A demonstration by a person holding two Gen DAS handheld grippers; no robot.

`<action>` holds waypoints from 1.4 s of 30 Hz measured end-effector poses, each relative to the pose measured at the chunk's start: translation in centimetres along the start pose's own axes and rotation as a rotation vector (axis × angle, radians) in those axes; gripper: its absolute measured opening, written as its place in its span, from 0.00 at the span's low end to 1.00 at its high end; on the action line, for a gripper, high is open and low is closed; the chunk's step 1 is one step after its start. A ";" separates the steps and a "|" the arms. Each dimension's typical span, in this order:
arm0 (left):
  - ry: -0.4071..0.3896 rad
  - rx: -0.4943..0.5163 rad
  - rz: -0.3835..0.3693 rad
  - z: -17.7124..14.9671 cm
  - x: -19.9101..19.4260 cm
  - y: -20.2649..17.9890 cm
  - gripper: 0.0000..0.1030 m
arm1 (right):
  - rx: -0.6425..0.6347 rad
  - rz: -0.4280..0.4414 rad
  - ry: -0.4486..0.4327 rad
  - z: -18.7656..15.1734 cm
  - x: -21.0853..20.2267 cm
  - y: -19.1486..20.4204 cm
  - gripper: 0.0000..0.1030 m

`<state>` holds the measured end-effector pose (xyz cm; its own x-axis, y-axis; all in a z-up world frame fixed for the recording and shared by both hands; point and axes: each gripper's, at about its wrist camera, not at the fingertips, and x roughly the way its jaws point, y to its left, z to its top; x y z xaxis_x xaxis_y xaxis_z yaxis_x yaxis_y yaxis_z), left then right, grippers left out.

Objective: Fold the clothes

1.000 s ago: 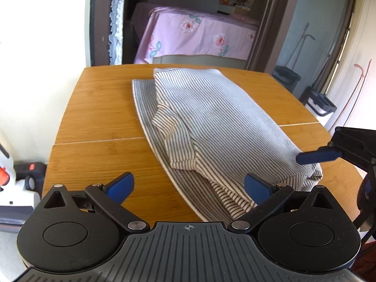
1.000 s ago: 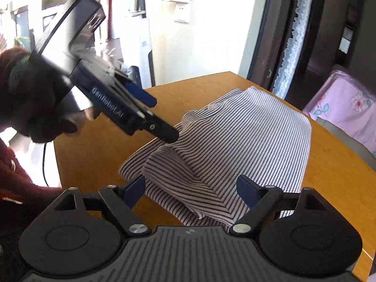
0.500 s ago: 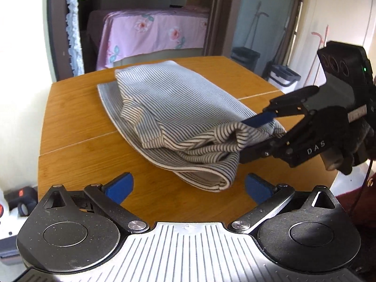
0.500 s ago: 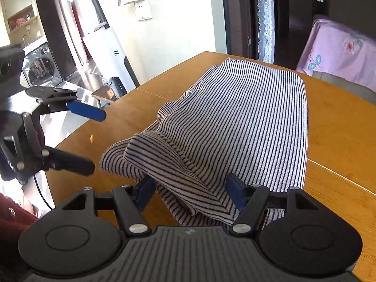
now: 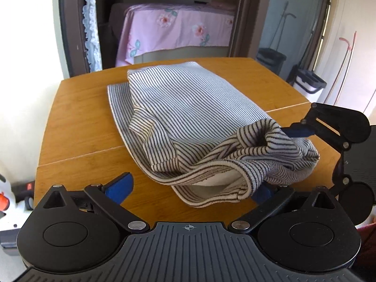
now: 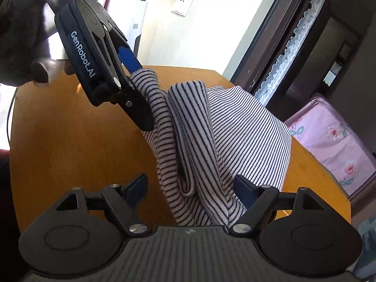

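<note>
Orange-brown wooden table [image 5: 77,127], pink floral bedspread [image 5: 178,31] upper centre | black left gripper [image 5: 188,188] and black right gripper [image 6: 188,185] both spread wide, straddling the striped knit garment's [image 5: 188,108] raised hem

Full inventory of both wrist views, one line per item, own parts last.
striped garment: 1, white with dark stripes, partly folded on the table, near end lifted
table: 1, brown wood, under the garment
bed cover: 1, pink with flowers, in the room behind the table
lace curtain: 1, white, at the doorway
bins: 2, dark, on the floor past the table's right side
wall socket: 1, white, on the pale wall
left gripper: 1, black with blue pads, at the garment's near corner, jaws open around the cloth
right gripper: 1, black with blue pads, jaws open around the garment's fold
</note>
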<state>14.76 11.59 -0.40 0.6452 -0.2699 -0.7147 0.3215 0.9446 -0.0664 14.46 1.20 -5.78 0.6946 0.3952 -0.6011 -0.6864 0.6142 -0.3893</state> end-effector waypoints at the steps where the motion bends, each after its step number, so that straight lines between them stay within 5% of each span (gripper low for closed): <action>1: 0.002 -0.010 -0.002 0.2 0.1 0.1 1.00 | -0.007 -0.019 -0.003 0.1 0.3 -0.2 0.76; 6: -0.002 -0.027 0.004 0.5 0.2 0.1 1.00 | -0.012 -0.044 0.006 0.4 1.2 -1.3 0.48; 14: -0.027 -0.015 -0.031 0.8 -0.4 0.2 1.00 | -0.003 -0.064 0.035 -0.1 0.8 -2.3 0.43; 18: -0.085 -0.061 -0.121 1.2 -1.8 1.7 1.00 | -0.025 -0.072 0.033 -0.7 0.6 -1.6 0.42; 23: -0.165 -0.130 -0.091 3.6 -2.0 3.8 1.00 | -0.032 -0.044 0.045 -1.0 -0.2 -1.6 0.34; 28: -0.122 -0.065 -0.065 5.4 2.4 3.9 0.98 | -0.049 0.008 0.091 -0.6 -3.7 -2.9 0.29; 32: -0.059 -0.004 -0.113 5.1 5.8 3.3 0.85 | -0.111 0.012 0.084 2.6 -8.0 -5.0 0.28; 37: -0.032 -0.001 -0.251 4.2 8.0 2.7 0.86 | -0.212 0.022 0.044 8.1 -12.2 -7.6 0.28; 42: -0.031 0.018 -0.246 3.3 8.0 3.2 0.84 | -0.223 0.154 0.117 9.8 -5.3 -10.3 0.28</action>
<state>23.22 11.79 -4.07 0.5668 -0.4974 -0.6568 0.4840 0.8461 -0.2231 19.97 -0.54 8.33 0.5584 0.3829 -0.7359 -0.8208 0.3834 -0.4234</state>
